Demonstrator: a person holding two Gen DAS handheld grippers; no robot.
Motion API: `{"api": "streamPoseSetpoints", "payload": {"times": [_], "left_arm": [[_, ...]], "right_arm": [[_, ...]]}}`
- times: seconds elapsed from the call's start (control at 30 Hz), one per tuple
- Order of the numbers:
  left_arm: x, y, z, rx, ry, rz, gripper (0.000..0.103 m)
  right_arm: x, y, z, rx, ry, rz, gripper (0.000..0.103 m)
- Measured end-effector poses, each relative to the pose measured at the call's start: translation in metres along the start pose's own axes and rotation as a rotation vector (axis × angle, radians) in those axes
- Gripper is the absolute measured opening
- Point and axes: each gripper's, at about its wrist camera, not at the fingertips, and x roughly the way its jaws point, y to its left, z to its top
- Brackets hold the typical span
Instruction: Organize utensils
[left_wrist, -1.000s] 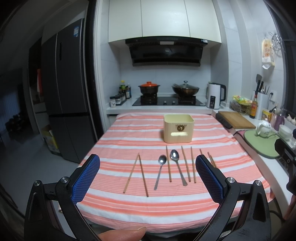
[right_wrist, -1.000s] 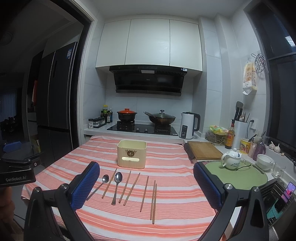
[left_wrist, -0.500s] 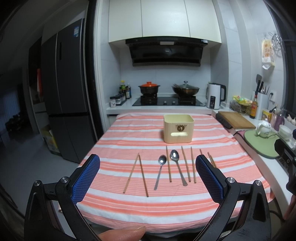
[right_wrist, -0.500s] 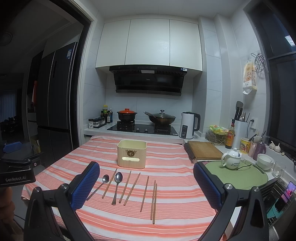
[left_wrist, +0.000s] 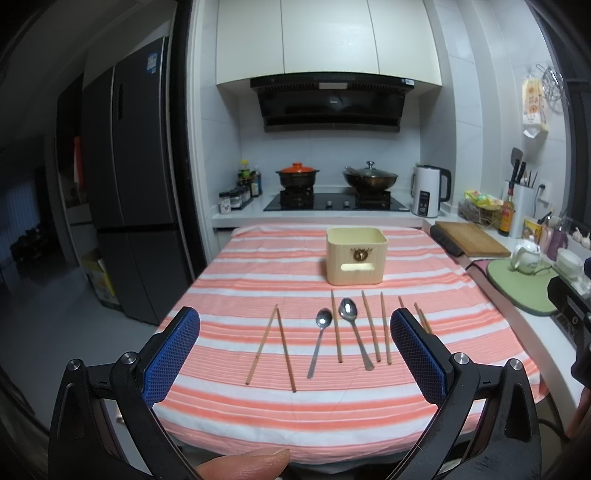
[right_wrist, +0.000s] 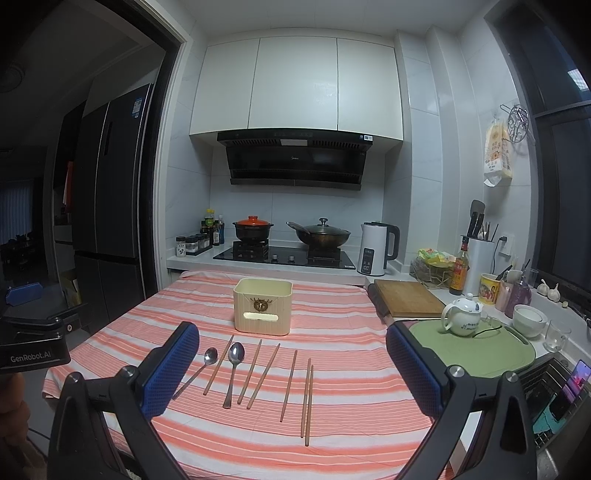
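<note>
Kitchen cabinets, a hood and a stove with two pots fill the back wall, and a fridge (left_wrist: 125, 192) stands at far left. Before us a table (left_wrist: 258, 417) under a striped cloth carries everything. We hold both tongs above its near edge, well short of the utensils.

Our left tongs (left_wrist: 295, 356) gape wide, gripping nothing. Starting at the left, we see two chopsticks (left_wrist: 273, 347) meeting at their far tips. Next lies a small spoon (left_wrist: 318, 345), then one chopstick, then a larger spoon (left_wrist: 355, 338), then more chopsticks spread toward the right. All lie flat on the cloth, pointing roughly away from us. Beyond the row, near the middle of the table, a cream bin (left_wrist: 356, 255) stands upright, apart from the utensils.

Our right tongs (right_wrist: 291, 365) are also spread wide and hold nothing. Farther right, the side counter holds a cutting board (right_wrist: 406, 297), a teapot (right_wrist: 461, 314) on a green mat, and a kettle (right_wrist: 378, 249).
</note>
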Motion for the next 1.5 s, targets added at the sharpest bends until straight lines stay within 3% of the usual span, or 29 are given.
{"api": "streamPoseSetpoints", "payload": {"times": [1.5], "left_arm": [[0.005, 0.002, 0.001, -0.004, 0.002, 0.001, 0.103]], "right_arm": [[0.010, -0.002, -0.006, 0.011, 0.011, 0.002, 0.103]]}}
